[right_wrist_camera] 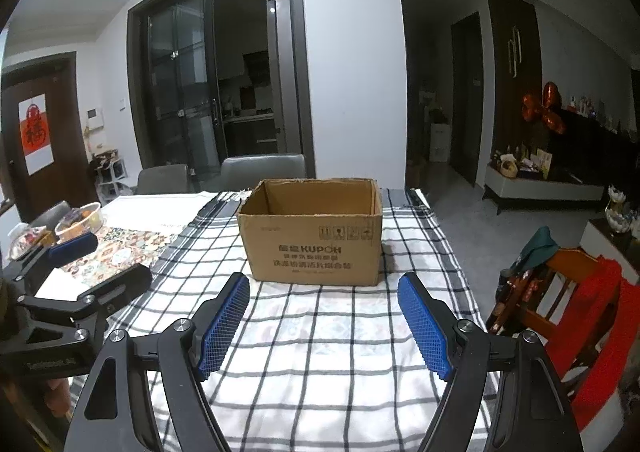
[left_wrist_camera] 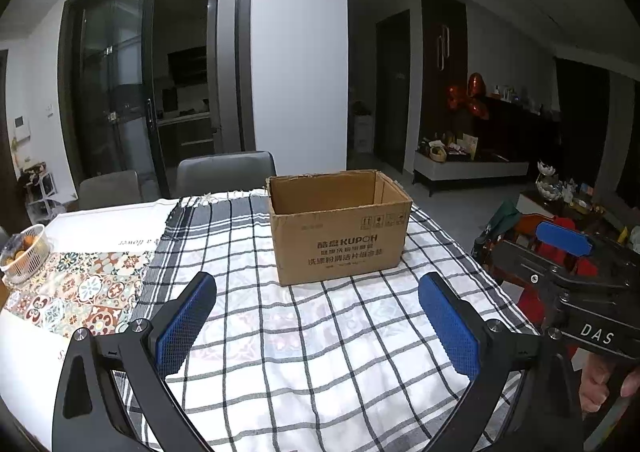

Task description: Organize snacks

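Observation:
An open brown cardboard box (left_wrist_camera: 340, 228) printed KUPOH stands upright on the checked cloth of the table; it also shows in the right wrist view (right_wrist_camera: 312, 236). Its visible inside looks empty. My left gripper (left_wrist_camera: 318, 326) is open and empty, short of the box. My right gripper (right_wrist_camera: 324, 328) is open and empty, also short of the box. The right gripper shows at the right edge of the left wrist view (left_wrist_camera: 568, 252), and the left gripper at the left edge of the right wrist view (right_wrist_camera: 80, 252). No loose snack packets show on the cloth.
A clear bowl of food (left_wrist_camera: 24, 252) sits at the table's left edge, and bowls (right_wrist_camera: 80, 220) show there in the right wrist view. Two grey chairs (left_wrist_camera: 226, 172) stand behind the table. A wooden chair with red cloth (right_wrist_camera: 580, 292) stands at the right.

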The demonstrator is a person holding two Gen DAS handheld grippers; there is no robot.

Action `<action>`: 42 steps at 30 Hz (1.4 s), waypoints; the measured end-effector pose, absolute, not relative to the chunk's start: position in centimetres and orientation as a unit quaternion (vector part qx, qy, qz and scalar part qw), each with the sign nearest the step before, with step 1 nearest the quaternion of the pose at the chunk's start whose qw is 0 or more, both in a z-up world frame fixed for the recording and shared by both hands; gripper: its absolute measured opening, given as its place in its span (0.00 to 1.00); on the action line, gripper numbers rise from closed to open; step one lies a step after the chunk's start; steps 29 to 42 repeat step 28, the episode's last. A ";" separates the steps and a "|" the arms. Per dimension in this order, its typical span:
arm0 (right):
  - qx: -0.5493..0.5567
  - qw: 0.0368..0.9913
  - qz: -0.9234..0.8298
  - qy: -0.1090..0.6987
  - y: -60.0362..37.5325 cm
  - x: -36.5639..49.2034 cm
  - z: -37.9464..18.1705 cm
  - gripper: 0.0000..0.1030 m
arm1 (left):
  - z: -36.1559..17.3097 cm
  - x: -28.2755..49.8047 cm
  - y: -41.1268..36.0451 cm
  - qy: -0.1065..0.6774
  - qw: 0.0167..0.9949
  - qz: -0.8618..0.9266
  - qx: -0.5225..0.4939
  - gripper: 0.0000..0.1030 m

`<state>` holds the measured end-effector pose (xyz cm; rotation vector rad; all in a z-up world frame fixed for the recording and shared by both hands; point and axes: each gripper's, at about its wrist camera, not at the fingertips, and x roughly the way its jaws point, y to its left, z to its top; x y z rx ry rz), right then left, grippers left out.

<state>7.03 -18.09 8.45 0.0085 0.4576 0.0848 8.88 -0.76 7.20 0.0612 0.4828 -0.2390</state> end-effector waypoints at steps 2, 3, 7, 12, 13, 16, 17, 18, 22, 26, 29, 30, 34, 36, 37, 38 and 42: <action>0.002 0.974 0.042 0.224 -18.0 7.0 8.6 0.75 | 7.2 8.8 -0.7 0.238 0.964 -0.117 0.031 1.00; 0.001 0.974 0.042 0.224 -18.0 6.9 8.6 0.75 | 7.2 8.8 -0.7 0.236 0.964 -0.117 0.031 1.00; 0.004 0.973 0.046 0.226 -17.9 6.9 8.7 0.75 | 7.3 8.6 -0.6 0.231 0.965 -0.116 0.033 1.00; 0.004 0.973 0.048 0.225 -17.9 6.9 8.8 0.75 | 7.4 8.4 -0.7 0.226 0.967 -0.113 0.036 1.00; 0.004 0.973 0.048 0.225 -17.9 6.9 8.8 0.75 | 7.4 8.4 -0.7 0.227 0.966 -0.114 0.037 1.00; 0.005 0.974 0.046 0.223 -17.9 6.9 8.8 0.75 | 7.4 8.4 -0.7 0.228 0.966 -0.113 0.038 1.00; 0.004 0.974 0.046 0.222 -17.9 6.8 8.7 0.75 | 7.3 8.4 -0.7 0.228 0.966 -0.112 0.038 1.00; 0.004 0.974 0.045 0.221 -17.9 6.8 8.7 0.75 | 7.3 8.4 -0.7 0.228 0.966 -0.112 0.038 1.00; 0.007 0.974 0.045 0.224 -18.1 6.9 8.6 0.75 | 7.3 8.4 -0.6 0.230 0.966 -0.114 0.037 1.00; 0.008 0.973 0.045 0.225 -18.2 7.0 8.5 0.75 | 7.3 8.4 -0.7 0.230 0.966 -0.115 0.036 1.00; 0.008 0.973 0.046 0.226 -18.3 7.0 8.4 0.75 | 7.2 8.3 -0.7 0.228 0.966 -0.113 0.037 1.00; 0.008 0.973 0.046 0.226 -18.3 7.0 8.4 0.75 | 7.2 8.3 -0.7 0.228 0.966 -0.113 0.037 1.00; 0.008 0.973 0.046 0.226 -18.3 7.0 8.4 0.75 | 7.2 8.3 -0.7 0.228 0.966 -0.113 0.037 1.00; 0.008 0.973 0.046 0.226 -18.3 7.0 8.4 0.75 | 7.2 8.3 -0.7 0.228 0.966 -0.113 0.037 1.00; 0.008 0.973 0.046 0.226 -18.3 7.0 8.4 0.75 | 7.2 8.3 -0.7 0.228 0.966 -0.113 0.037 1.00; 0.008 0.973 0.046 0.226 -18.3 7.0 8.4 0.75 | 7.2 8.3 -0.7 0.228 0.966 -0.113 0.037 1.00; 0.008 0.973 0.046 0.226 -18.3 7.0 8.4 0.75 | 7.2 8.3 -0.7 0.228 0.966 -0.113 0.037 1.00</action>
